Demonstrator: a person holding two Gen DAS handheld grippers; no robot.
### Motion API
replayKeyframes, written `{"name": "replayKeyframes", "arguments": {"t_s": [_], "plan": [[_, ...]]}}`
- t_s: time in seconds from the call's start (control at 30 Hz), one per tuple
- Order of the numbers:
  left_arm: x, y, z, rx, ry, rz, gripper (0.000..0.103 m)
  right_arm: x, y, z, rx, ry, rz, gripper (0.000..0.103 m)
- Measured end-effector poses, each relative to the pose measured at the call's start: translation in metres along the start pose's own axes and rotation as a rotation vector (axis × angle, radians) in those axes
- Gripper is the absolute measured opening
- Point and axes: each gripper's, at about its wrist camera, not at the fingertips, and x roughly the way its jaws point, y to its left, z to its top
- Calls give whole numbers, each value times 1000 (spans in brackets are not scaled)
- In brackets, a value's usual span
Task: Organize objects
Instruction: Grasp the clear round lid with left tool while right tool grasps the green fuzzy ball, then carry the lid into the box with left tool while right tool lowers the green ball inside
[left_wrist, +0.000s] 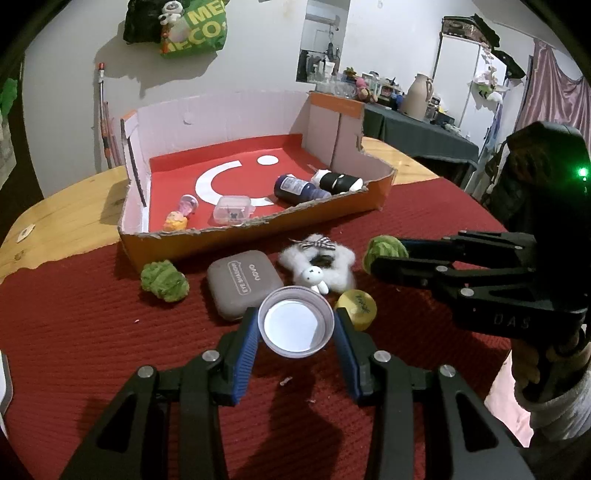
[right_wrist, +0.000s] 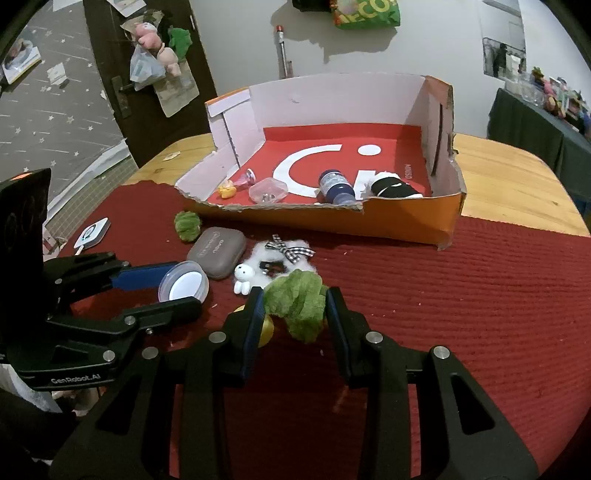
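Both grippers tilt down toward the table from the near side. The left gripper (left_wrist: 296, 325) has its 2 blue-padded fingers (left_wrist: 246, 350) clamped on a round clear plastic lid (left_wrist: 295, 320) with a white inner face, held tipped toward its own camera. The right gripper (right_wrist: 295, 306) has its 2 fingers pressed together on a green fuzzy ball (right_wrist: 297, 301), squeezing it into a crumpled shape. At the right edge of the left wrist view a hand in a pale sleeve (left_wrist: 543, 365) grips the right gripper's handle.

The surface is a ribbed red mat (right_wrist: 461, 295) laid over a pale wooden table (right_wrist: 509, 177). An open orange cardboard box (right_wrist: 402, 218) with a torn front wall and a red floor stands at the far side of the mat. It holds a small yellow and pink toy (left_wrist: 180, 216), a clear plastic case (left_wrist: 233, 209), a dark blue bottle (left_wrist: 297, 189) lying on its side, and a black and white roll (left_wrist: 338, 181). Behind it is a white wall with a green bag (left_wrist: 199, 27) hanging on it, and a cluttered side table (left_wrist: 406, 122) stands to the right.

On the mat, just beyond the held lid, lie a grey eye shadow case (left_wrist: 243, 282), a white fluffy hair clip (left_wrist: 317, 264) with a checked bow and a tiny rabbit, and a yellow cap (left_wrist: 357, 304) near the left gripper's right finger. A second green fuzzy ball (left_wrist: 164, 281) rests near the box's front corner, apart from both grippers.
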Motion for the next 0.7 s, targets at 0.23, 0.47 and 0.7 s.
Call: {"name": "replayKeyframes", "arguments": {"t_s": [0.23, 0.47, 0.7], "plan": [[-3, 0, 1, 2, -8, 6, 42, -1, 1, -1, -3, 5, -2, 33], [-12, 2, 9, -5, -34, 1, 42, -10, 3, 7, -8, -25, 10, 33], [-21, 10, 33, -10, -71, -5, 42, -22, 4, 29, -35, -72, 4, 33]]}}
